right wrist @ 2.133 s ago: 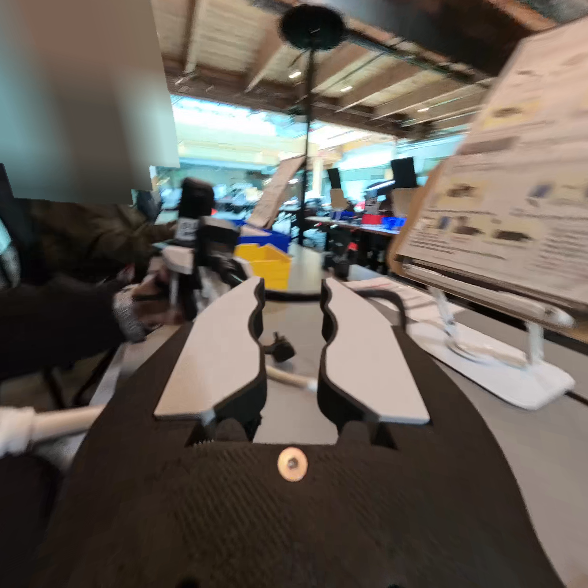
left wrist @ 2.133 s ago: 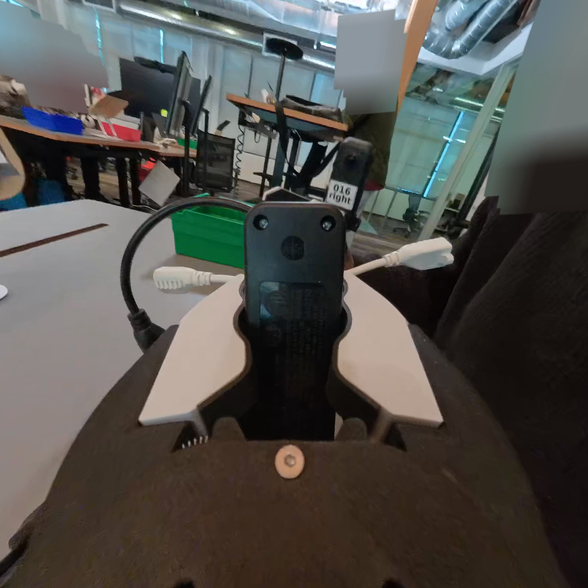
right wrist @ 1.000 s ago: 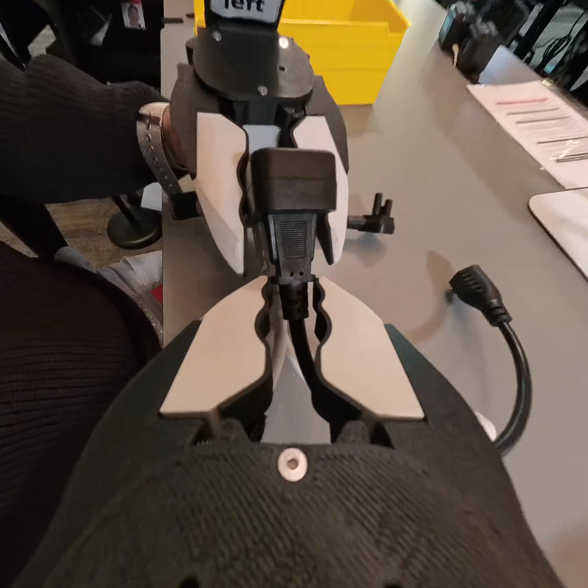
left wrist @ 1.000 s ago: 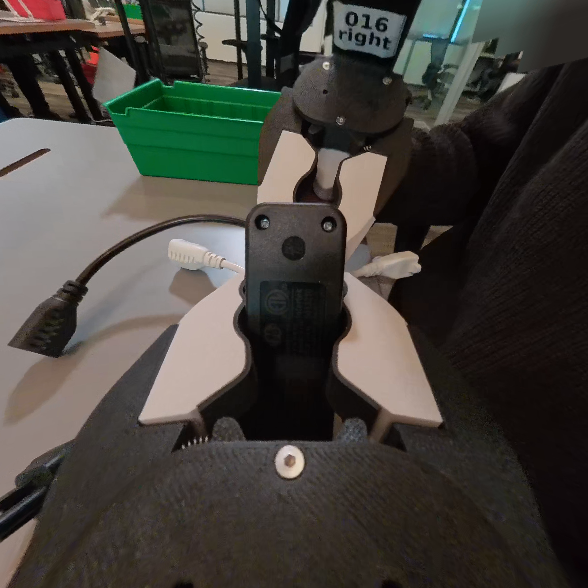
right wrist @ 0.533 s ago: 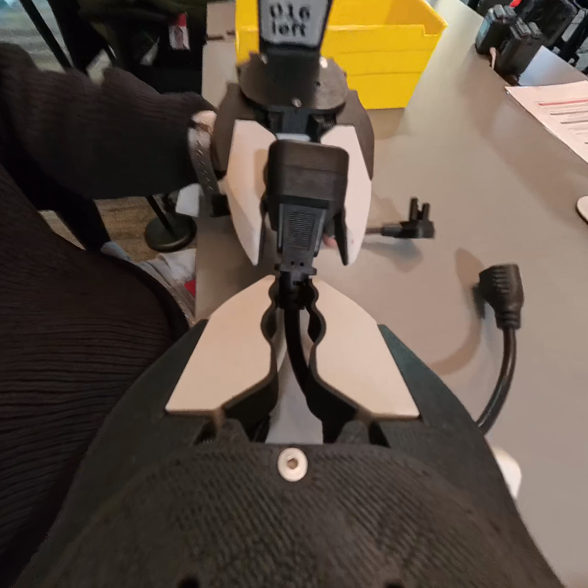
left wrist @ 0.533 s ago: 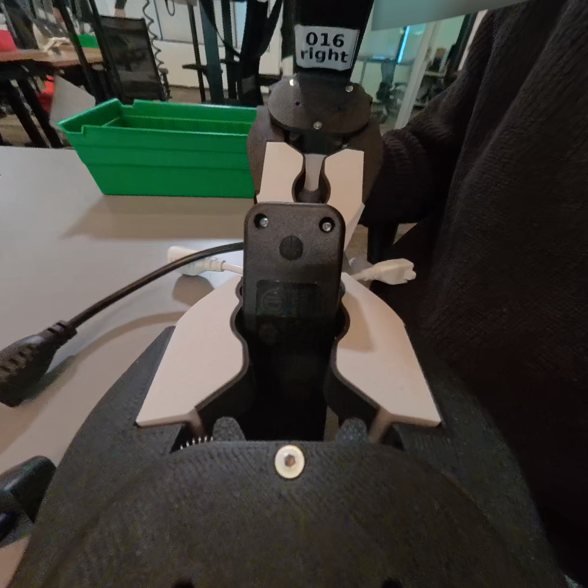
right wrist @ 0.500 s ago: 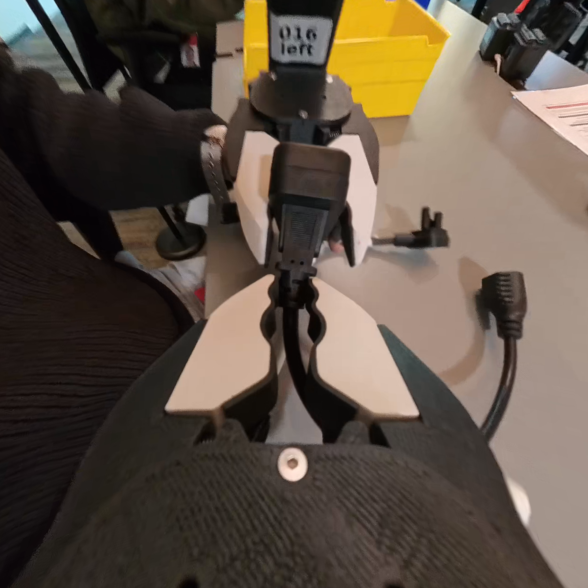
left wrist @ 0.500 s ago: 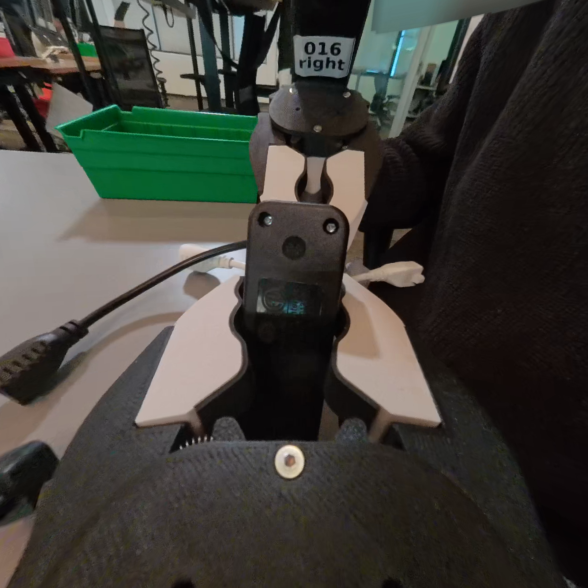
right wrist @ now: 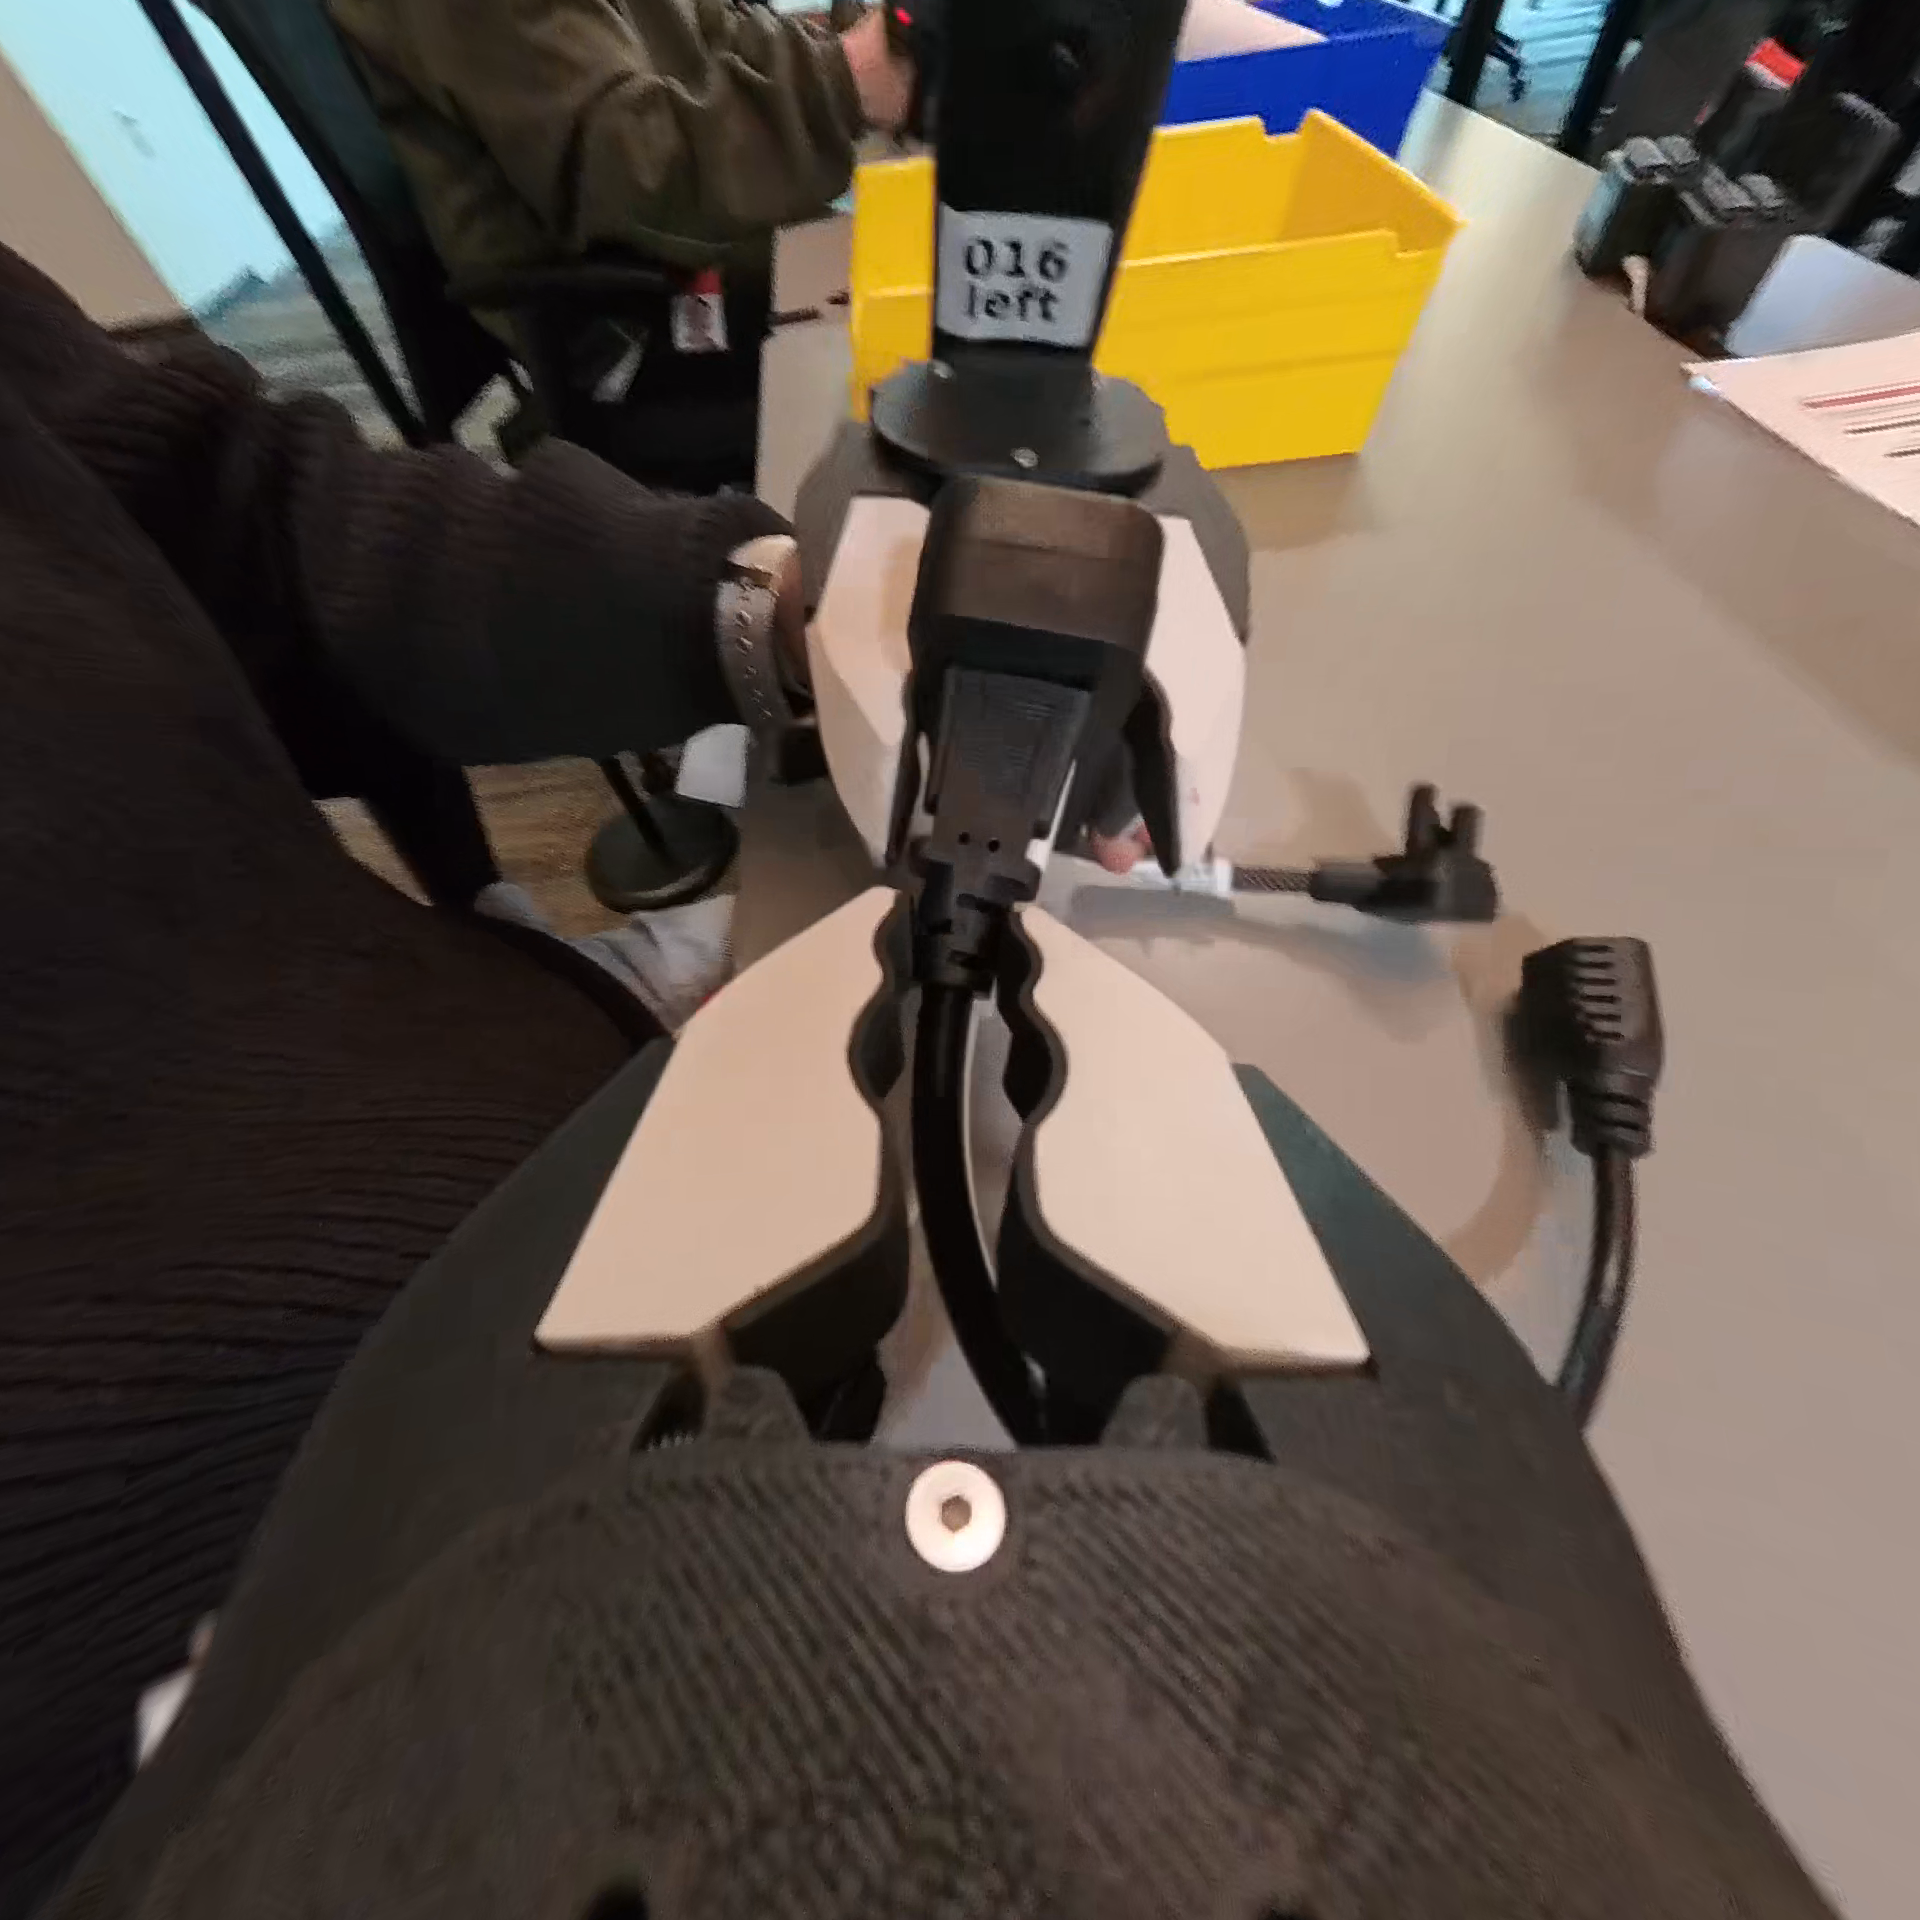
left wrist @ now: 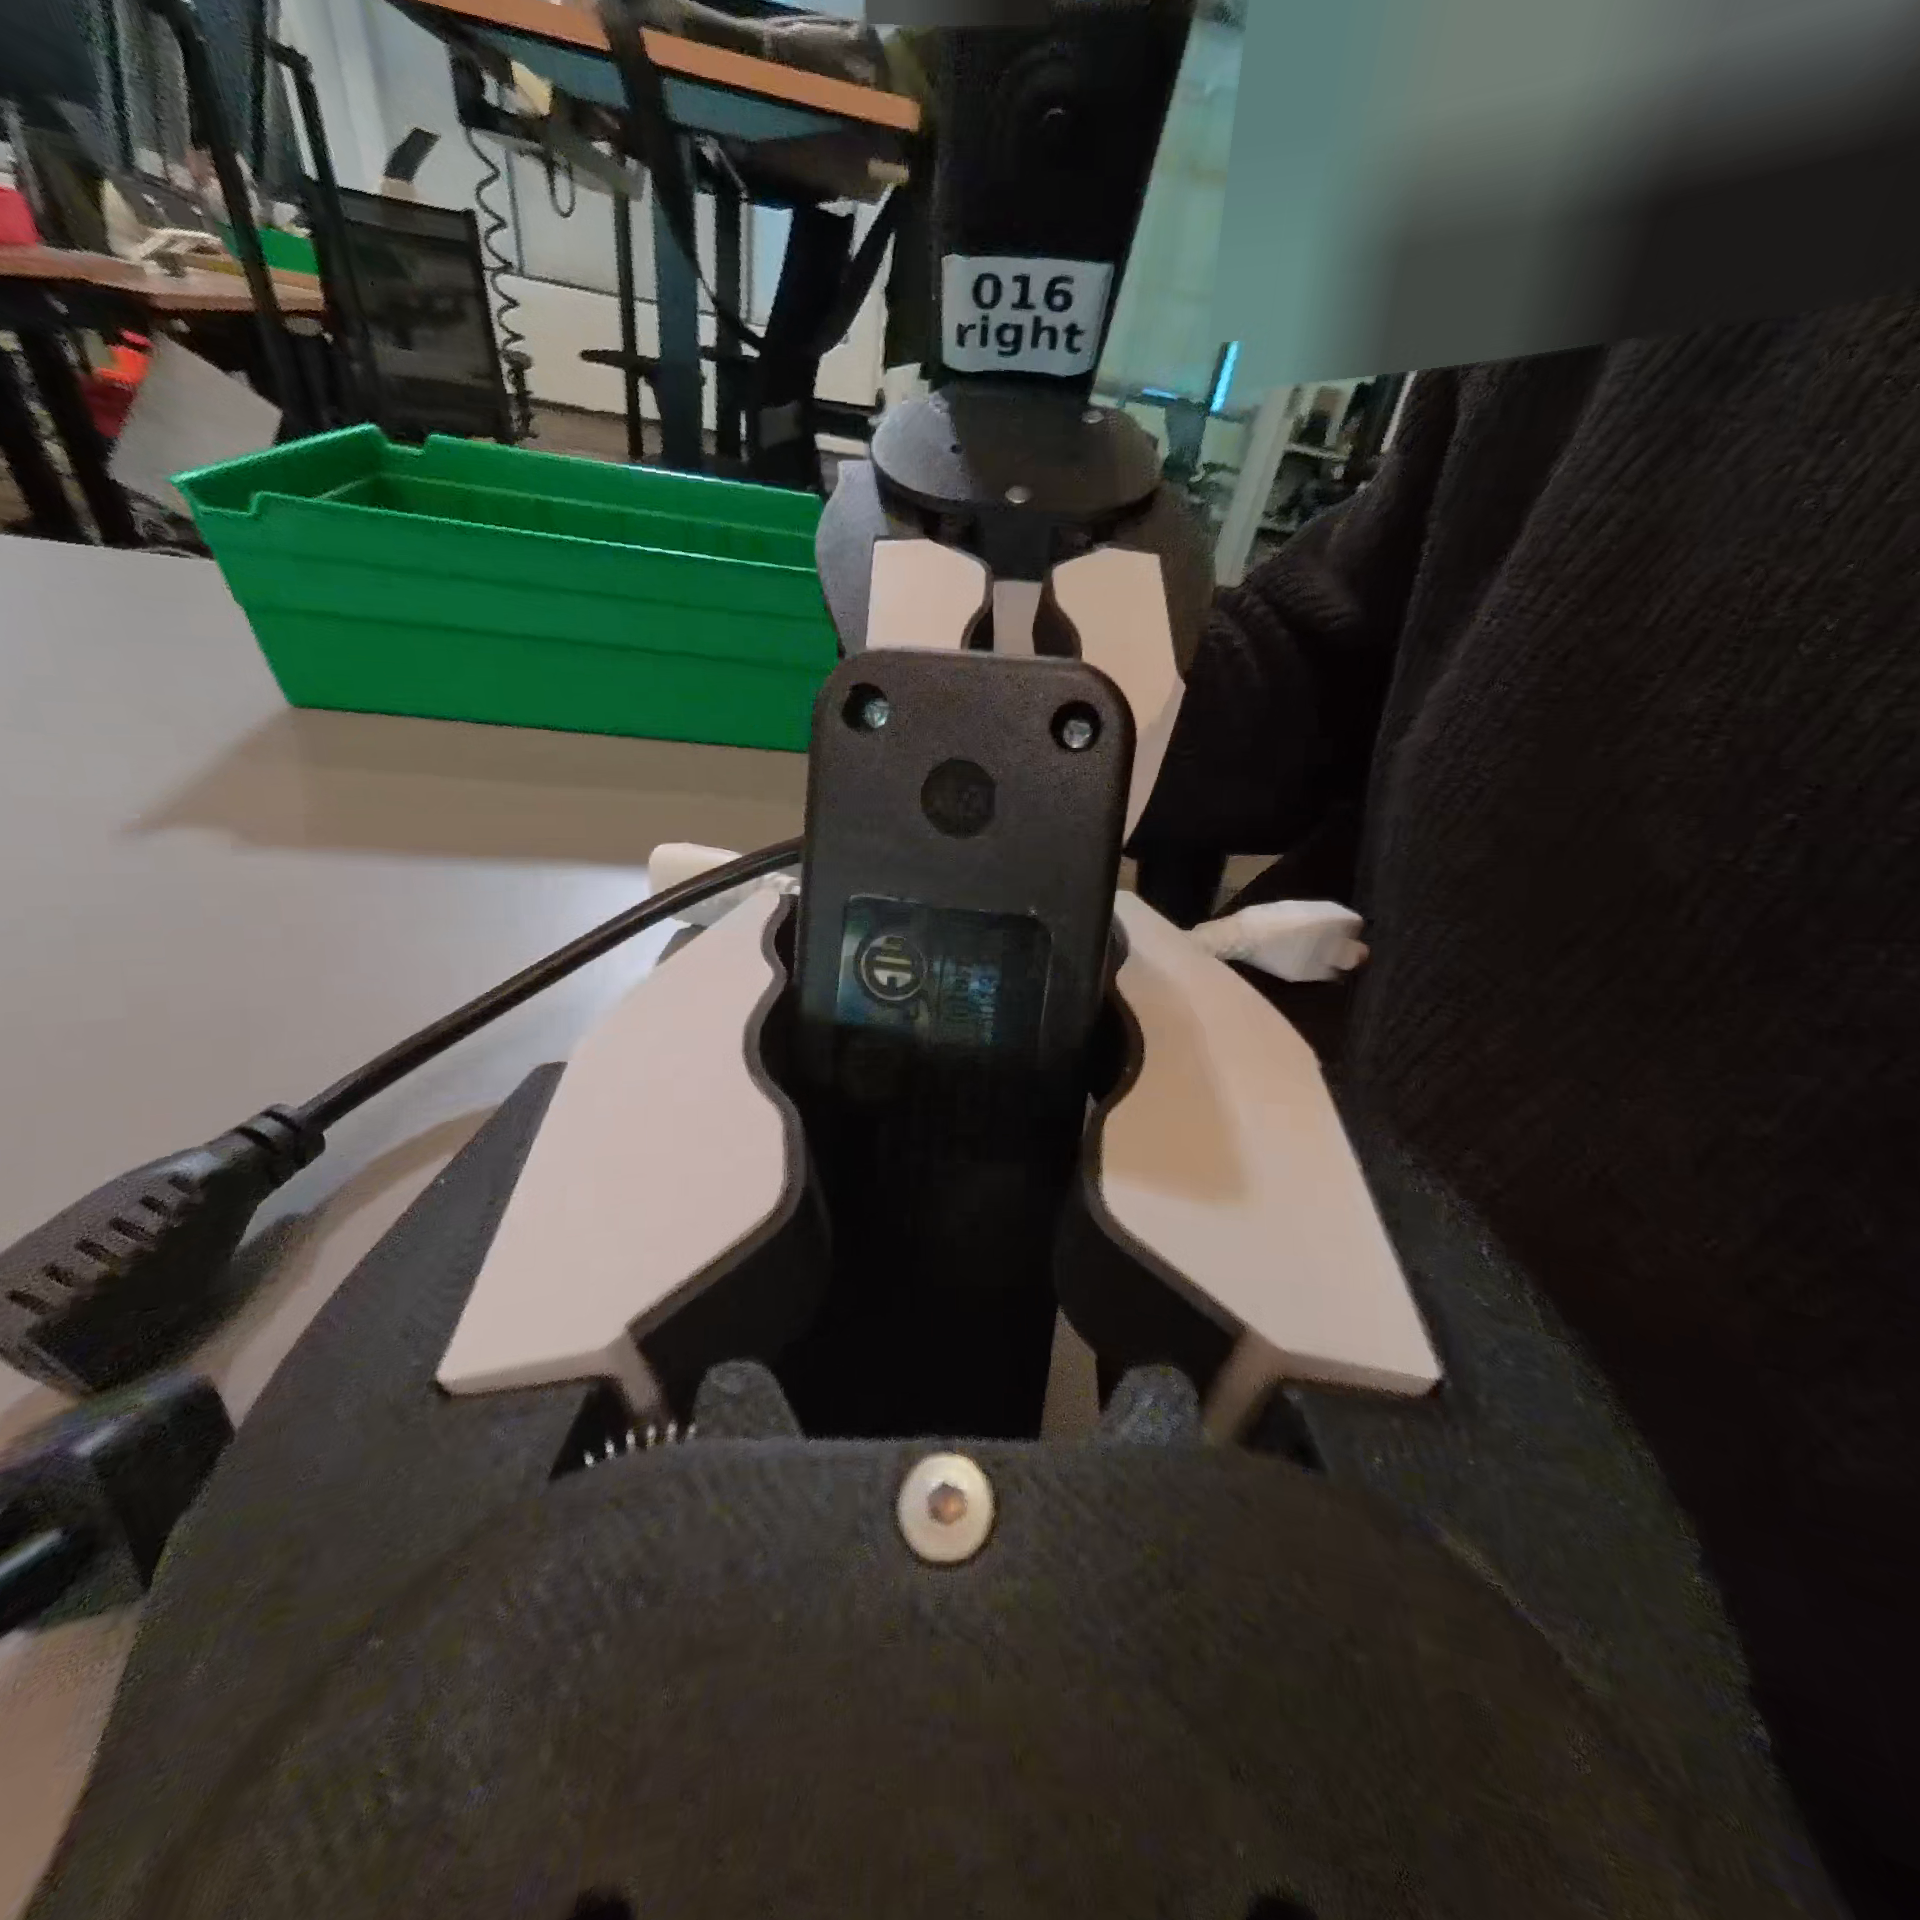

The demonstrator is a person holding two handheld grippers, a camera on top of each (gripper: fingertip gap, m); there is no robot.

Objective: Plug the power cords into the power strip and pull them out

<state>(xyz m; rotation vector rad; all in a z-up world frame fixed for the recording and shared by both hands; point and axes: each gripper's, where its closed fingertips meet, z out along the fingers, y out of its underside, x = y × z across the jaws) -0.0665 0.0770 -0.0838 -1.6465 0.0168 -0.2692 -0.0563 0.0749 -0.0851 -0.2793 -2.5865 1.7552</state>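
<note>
My left gripper (left wrist: pixel 956 925) is shut on a black power strip (left wrist: pixel 966 790), held off the table with its labelled back toward the camera. My right gripper (right wrist: pixel 958 914) is shut on a black power cord (right wrist: pixel 951 1122) just behind its plug (right wrist: pixel 1003 748). The plug sits against the strip's socket face (right wrist: pixel 1039 582); its prongs are hidden. The two grippers face each other: the right one (left wrist: pixel 1023 634) shows beyond the strip, and the left one (right wrist: pixel 1029 847) shows around the strip in the right wrist view.
A green bin (left wrist: pixel 520 603) stands on the grey table (left wrist: pixel 260 883), and a yellow bin (right wrist: pixel 1278 312) on the other side. Loose black connectors (left wrist: pixel 135 1268) (right wrist: pixel 1590 1029), a black plug (right wrist: pixel 1403 883) and white plugs (left wrist: pixel 1288 935) lie around. Papers (right wrist: pixel 1849 416) lie far right. A person's dark sleeve (left wrist: pixel 1610 935) is close by.
Both grippers have lifted and tilted up together, so more of the room shows behind them. The plug stays against the strip. Both grips are unchanged.
</note>
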